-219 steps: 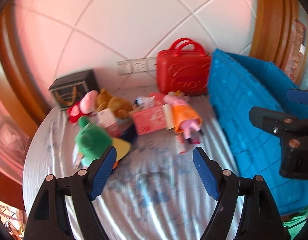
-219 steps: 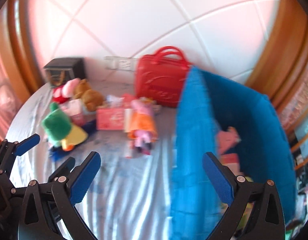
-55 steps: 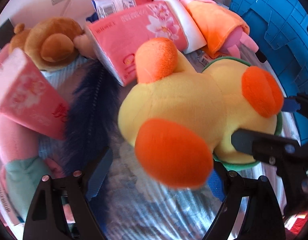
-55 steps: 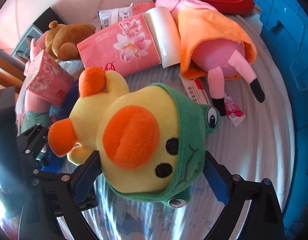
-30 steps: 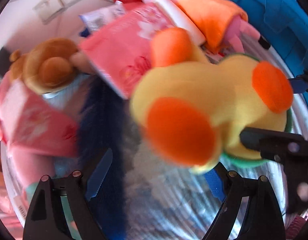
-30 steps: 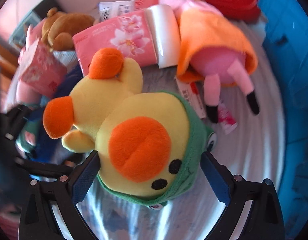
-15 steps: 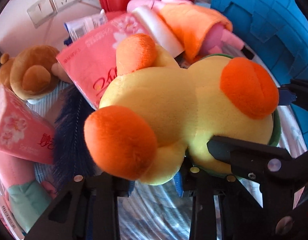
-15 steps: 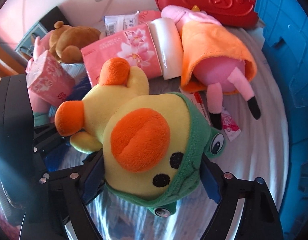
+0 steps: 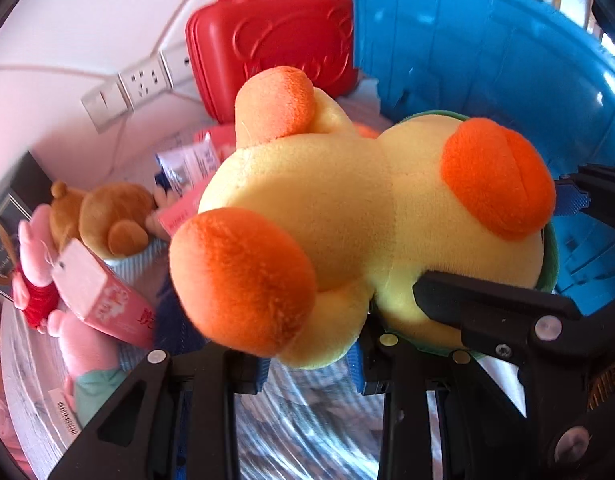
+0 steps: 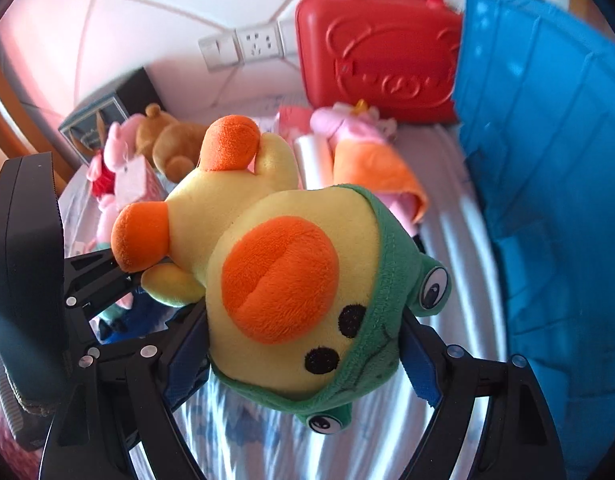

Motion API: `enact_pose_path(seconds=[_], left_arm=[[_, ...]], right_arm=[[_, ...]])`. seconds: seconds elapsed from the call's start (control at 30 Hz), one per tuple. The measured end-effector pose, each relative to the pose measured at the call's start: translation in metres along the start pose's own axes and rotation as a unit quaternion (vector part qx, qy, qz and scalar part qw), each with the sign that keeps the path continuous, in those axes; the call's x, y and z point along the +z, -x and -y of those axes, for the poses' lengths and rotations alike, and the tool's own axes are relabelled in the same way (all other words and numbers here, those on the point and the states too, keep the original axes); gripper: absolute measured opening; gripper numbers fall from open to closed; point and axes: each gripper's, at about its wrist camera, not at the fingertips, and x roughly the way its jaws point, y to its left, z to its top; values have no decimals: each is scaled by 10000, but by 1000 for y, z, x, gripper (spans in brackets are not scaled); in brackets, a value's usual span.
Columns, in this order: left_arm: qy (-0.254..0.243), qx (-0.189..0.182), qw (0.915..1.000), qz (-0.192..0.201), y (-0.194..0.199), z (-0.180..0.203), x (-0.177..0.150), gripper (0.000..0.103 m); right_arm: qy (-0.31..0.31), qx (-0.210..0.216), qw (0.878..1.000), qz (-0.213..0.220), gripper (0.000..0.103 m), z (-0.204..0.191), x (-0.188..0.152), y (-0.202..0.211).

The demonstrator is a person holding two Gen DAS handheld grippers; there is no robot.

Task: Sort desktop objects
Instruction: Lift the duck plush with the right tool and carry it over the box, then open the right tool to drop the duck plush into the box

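Note:
A yellow plush duck [image 9: 347, 220] with orange feet and beak and a green frog hood hangs above the striped bedcloth, held from both sides. My left gripper [image 9: 309, 364] is shut on its lower body, beneath an orange foot. In the right wrist view the duck's head [image 10: 291, 272] fills the middle, and my right gripper [image 10: 303, 364] is shut on it, blue pads pressing the hood on either side. The left gripper's black fingers [image 10: 103, 276] show at the left there. A tall blue basket [image 10: 547, 160] stands just right of the duck.
Behind the duck lie a brown bear [image 9: 107, 216], a pink tissue pack [image 9: 99, 300], a pink piglet plush [image 9: 31, 256] and a pig doll in an orange dress [image 10: 367, 160]. A red case [image 10: 379, 64] and a dark box [image 10: 95, 120] stand against the wall with sockets [image 9: 147, 80].
Both grippers have closed on the duck and lifted it off the cloth. Both views have tipped upward, showing more of the red case, wall and blue basket.

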Motion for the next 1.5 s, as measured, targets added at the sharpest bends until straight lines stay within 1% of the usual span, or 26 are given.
enact_pose_path(seconds=[0.03, 0.2, 0.33, 0.43, 0.53, 0.7, 0.83, 1.0, 1.13, 1.23, 1.33, 1.5], left_arm=[[-17, -2, 10000, 29, 18, -5, -8, 30], [-105, -11, 9999, 97, 35, 10, -9, 30], [-152, -20, 9998, 95, 45, 24, -14, 30], [-177, -22, 9997, 137, 60, 37, -17, 30], [-240, 14, 9993, 274, 76, 45, -15, 30], [-371, 5, 9974, 624, 111, 62, -4, 30], [-503, -80, 9949, 876, 138, 79, 9, 30], [-741, -193, 9899, 1193, 166, 109, 34, 30], [-939, -341, 9849, 1412, 188, 140, 57, 30], [-1059, -517, 9813, 1521, 199, 167, 80, 30], [-1114, -697, 9798, 1505, 200, 193, 102, 30], [-1239, -861, 9796, 1327, 183, 239, 135, 30]], right_arm=[[7, -29, 10000, 50, 85, 1, -1, 8], [13, -141, 9998, 171, 85, 7, -11, 41], [-24, -155, 9997, 176, 85, 11, -19, 51], [-49, -145, 9997, 201, 85, 11, -24, 57], [-84, -148, 9993, 324, 85, 13, -27, 71], [-112, -313, 9971, 679, 85, 17, -32, 115], [-133, -545, 9938, 962, 85, 21, -34, 154], [-306, -760, 9884, 1277, 85, 37, -38, 201], [-482, -1005, 9821, 1520, 85, 55, -42, 236], [-685, -1200, 9761, 1679, 85, 75, -43, 262], [-912, -1397, 9707, 1730, 85, 103, -39, 282], [-1221, -1576, 9670, 1584, 85, 152, -33, 291]])
